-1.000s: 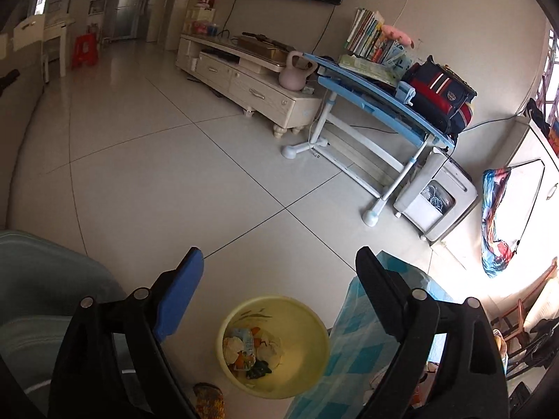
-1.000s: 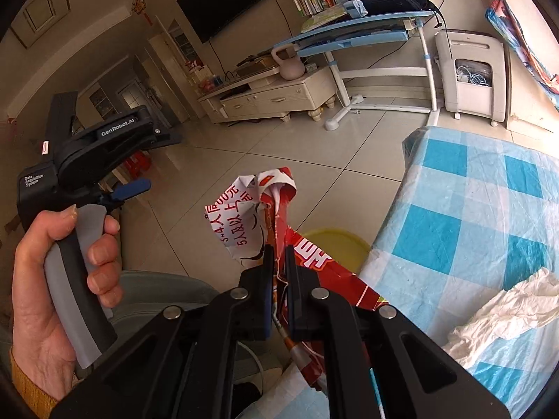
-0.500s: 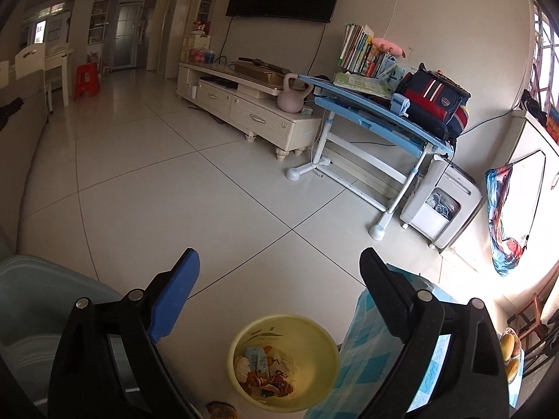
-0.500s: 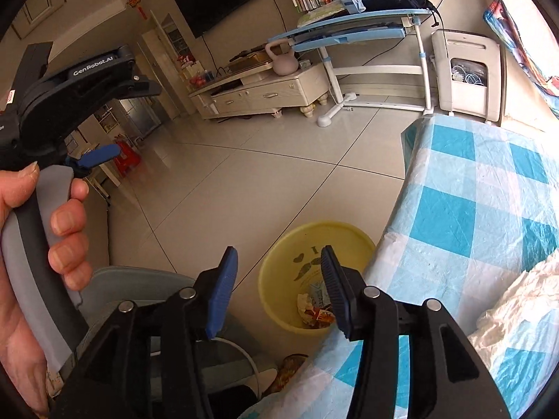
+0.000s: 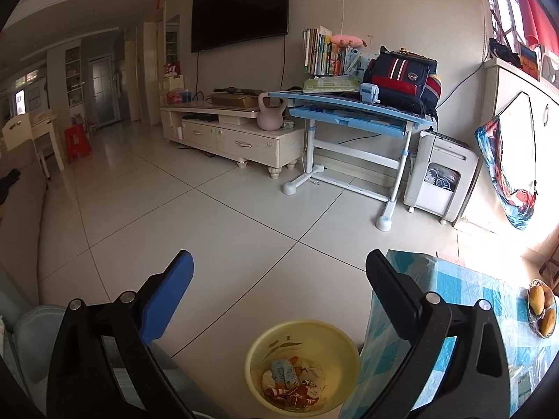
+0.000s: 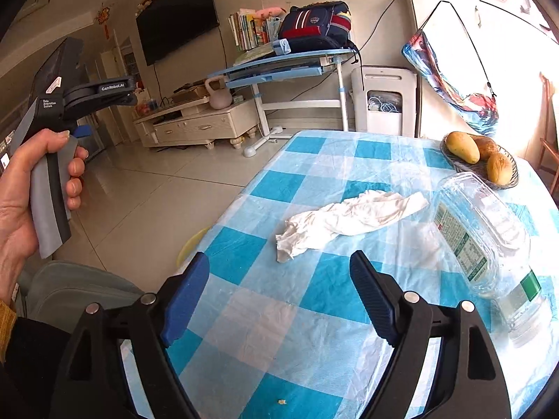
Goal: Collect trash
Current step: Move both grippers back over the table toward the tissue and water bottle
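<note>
Hovering above the round yellow plastic bin [image 5: 302, 363] of wrappers on the floor, the left tongs [image 5: 276, 296] gape empty. Right tongs [image 6: 279, 296], also spread empty, face a crumpled white tissue [image 6: 346, 220] and clear plastic container [image 6: 478, 230] on the blue-checked surface [image 6: 314, 314].

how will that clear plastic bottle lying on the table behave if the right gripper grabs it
The clear plastic bottle looks empty, so it is probably light. It lies on its side on the checked tablecloth, so a nudge may roll it. Its thin glossy wall could dent or slip between the right gripper's open fingers.
</note>
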`<state>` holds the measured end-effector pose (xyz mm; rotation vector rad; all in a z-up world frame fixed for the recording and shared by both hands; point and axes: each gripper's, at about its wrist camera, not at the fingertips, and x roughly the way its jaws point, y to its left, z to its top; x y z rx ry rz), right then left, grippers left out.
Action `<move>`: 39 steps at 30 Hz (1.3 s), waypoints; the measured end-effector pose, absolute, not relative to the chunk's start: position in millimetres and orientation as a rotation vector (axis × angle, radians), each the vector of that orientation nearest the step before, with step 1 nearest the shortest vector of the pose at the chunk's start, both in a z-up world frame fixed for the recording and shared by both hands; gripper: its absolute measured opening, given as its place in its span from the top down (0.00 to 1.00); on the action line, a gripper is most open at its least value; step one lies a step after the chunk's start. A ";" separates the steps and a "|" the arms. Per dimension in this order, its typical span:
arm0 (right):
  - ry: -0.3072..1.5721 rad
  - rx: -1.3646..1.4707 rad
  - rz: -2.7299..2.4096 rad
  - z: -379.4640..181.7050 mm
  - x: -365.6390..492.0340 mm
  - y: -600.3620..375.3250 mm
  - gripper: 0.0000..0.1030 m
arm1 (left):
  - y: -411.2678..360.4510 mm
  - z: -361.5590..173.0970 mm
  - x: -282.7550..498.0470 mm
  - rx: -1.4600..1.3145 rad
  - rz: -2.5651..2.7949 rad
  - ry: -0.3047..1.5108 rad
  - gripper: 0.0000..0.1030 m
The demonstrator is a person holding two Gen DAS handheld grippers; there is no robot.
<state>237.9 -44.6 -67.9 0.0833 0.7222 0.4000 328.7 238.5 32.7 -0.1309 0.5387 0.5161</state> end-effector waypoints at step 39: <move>0.781 0.174 0.349 -82.0 243.4 -67.9 0.08 | 183.3 26.4 343.5 0.120 0.433 0.564 0.07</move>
